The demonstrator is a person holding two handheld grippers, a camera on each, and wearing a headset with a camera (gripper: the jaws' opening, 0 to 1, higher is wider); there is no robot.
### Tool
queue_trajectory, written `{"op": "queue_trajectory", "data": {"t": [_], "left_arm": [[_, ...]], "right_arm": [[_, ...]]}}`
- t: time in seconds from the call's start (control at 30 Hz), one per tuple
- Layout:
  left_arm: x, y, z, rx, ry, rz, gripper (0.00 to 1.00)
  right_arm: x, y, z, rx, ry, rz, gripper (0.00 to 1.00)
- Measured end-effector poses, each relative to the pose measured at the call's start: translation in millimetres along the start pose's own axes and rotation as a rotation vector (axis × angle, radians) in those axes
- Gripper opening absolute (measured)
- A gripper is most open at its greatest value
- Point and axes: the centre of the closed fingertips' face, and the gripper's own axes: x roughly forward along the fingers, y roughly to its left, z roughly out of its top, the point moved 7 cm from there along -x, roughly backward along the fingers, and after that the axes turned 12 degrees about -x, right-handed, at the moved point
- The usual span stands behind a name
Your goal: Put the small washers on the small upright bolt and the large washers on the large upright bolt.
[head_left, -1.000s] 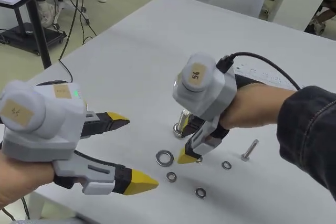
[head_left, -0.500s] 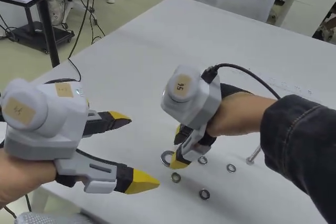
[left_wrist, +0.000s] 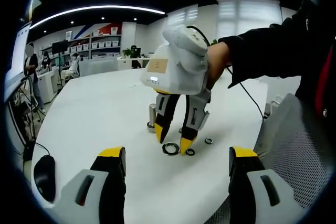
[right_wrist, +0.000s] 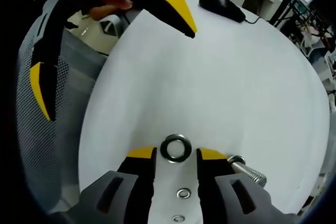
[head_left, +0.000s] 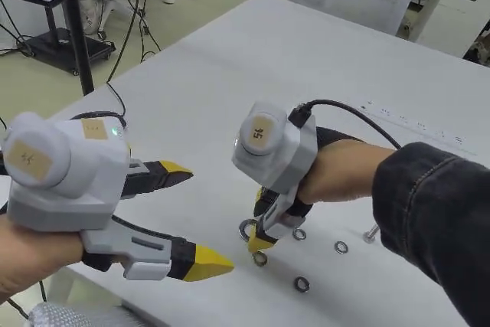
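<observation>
The right gripper [left_wrist: 171,139] points down at the white table [head_left: 230,82] with its jaws spread, its yellow tips straddling the large washer [right_wrist: 176,148]. In the right gripper view the ring lies flat between the 2 tips, and I cannot tell whether they touch it. The left gripper [head_left: 193,216] hovers off to the side, jaws wide apart and holding nothing.

The head view hides the large bolt behind the right gripper's grey housing. The left gripper view shows the large bolt [left_wrist: 152,116] standing upright just behind the right gripper's jaws. The right gripper view catches the same bolt close beside its own jaw: a threaded shaft on a wider base. From the head, 4 small washers [head_left: 302,284] lie scattered near the right gripper, 1 just beside its tip. The small bolt [head_left: 370,233] shows next to the dark denim sleeve [head_left: 436,212] — I cannot tell if it stands straight.

The washers are bright metal rings, thin and flat. The grippers have matte grey shells, black jaws and wedge-shaped yellow tips. A black cable [head_left: 344,109] loops from the right gripper's top, and a dark rounded mouse [right_wrist: 220,6] rests at the table's far edge.
</observation>
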Motion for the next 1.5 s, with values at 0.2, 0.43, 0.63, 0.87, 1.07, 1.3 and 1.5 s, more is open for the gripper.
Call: {"op": "queue_trajectory", "data": {"t": [0.2,0.43,0.63,0.87,1.07,1.3,1.5], "left_arm": [[0.6,-0.9,-0.3,-0.002,-0.002,-0.002,0.8],[1.4,-1.4,1.1,-0.001,-0.004,-0.005,0.8],[1.2,-1.7,1.2,-0.002,-0.007,-0.007,0.8],[0.7,-2.7,1.8,-0.001,-0.01,-0.008,0.8],[0.1,-3.0,2.2,-0.001,-0.012,-0.008,0.8],[0.0,-3.2,2.0,0.0,-0.012,-0.008,0.8],[0.0,-2.8,2.0,0.0,-0.013,-0.008,0.8]], "right_arm": [[0.2,2.0,1.2,-0.016,0.012,-0.003,0.31],[-0.3,3.1,1.3,-0.027,0.017,0.0,0.29],[-0.7,3.5,0.8,-0.024,0.017,0.001,0.29],[-0.5,5.6,1.6,-0.034,0.025,0.004,0.26],[-0.1,6.0,1.6,-0.029,0.024,0.003,0.25],[0.3,6.1,1.8,-0.019,0.024,0.002,0.24],[0.1,5.8,1.7,-0.016,0.024,0.001,0.23]]}}
